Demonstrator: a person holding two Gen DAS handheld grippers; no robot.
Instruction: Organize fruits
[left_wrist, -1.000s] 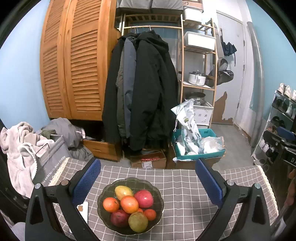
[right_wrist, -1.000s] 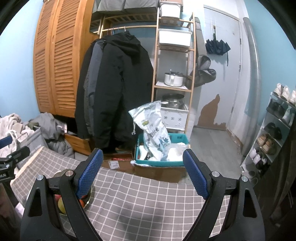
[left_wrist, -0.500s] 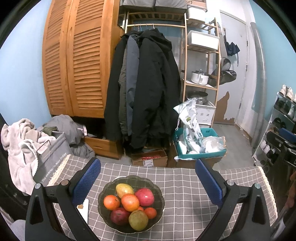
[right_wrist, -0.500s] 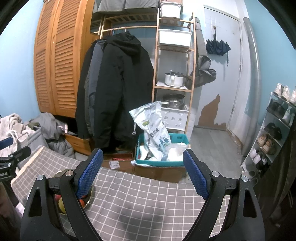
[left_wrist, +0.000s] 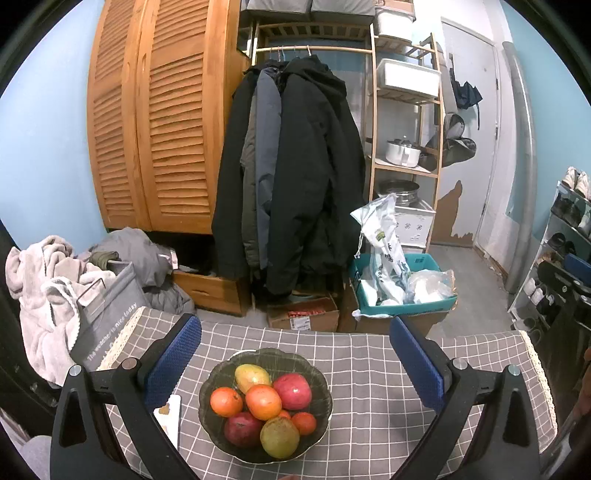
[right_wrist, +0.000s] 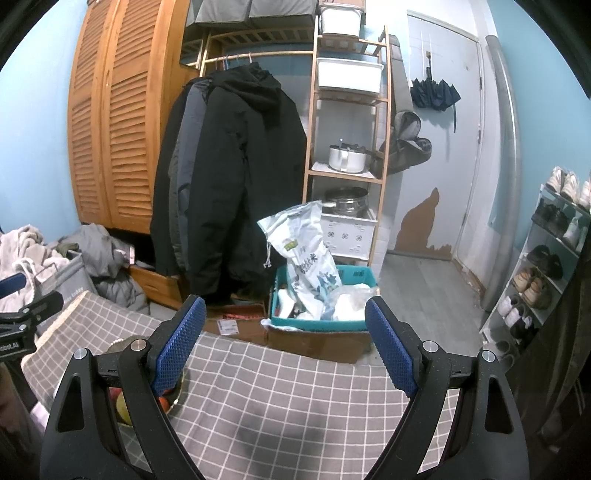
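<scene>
A dark glass bowl (left_wrist: 321, 380) full of fruit stands on the grey checked tablecloth (left_wrist: 369, 391). In it lie a yellow-red mango (left_wrist: 252, 373), a red apple (left_wrist: 292, 391), two oranges (left_wrist: 263, 401), a green-brown fruit (left_wrist: 279, 437) and a dark red one (left_wrist: 242, 429). My left gripper (left_wrist: 293, 349) hangs open above and around the bowl, holding nothing. My right gripper (right_wrist: 284, 338) is open over bare cloth to the bowl's right; the bowl (right_wrist: 122, 400) is mostly hidden behind its left finger.
A white card or phone (left_wrist: 169, 415) lies on the cloth left of the bowl. Beyond the table's far edge are a cardboard box (left_wrist: 303, 314), a teal crate (left_wrist: 402, 295), hanging coats (left_wrist: 291, 177) and a laundry basket (left_wrist: 107, 314). A shoe rack (right_wrist: 546, 266) stands on the right.
The left wrist view has shifted slightly, so the bowl sits a little higher in frame. The right gripper has not moved. Both stay open.
</scene>
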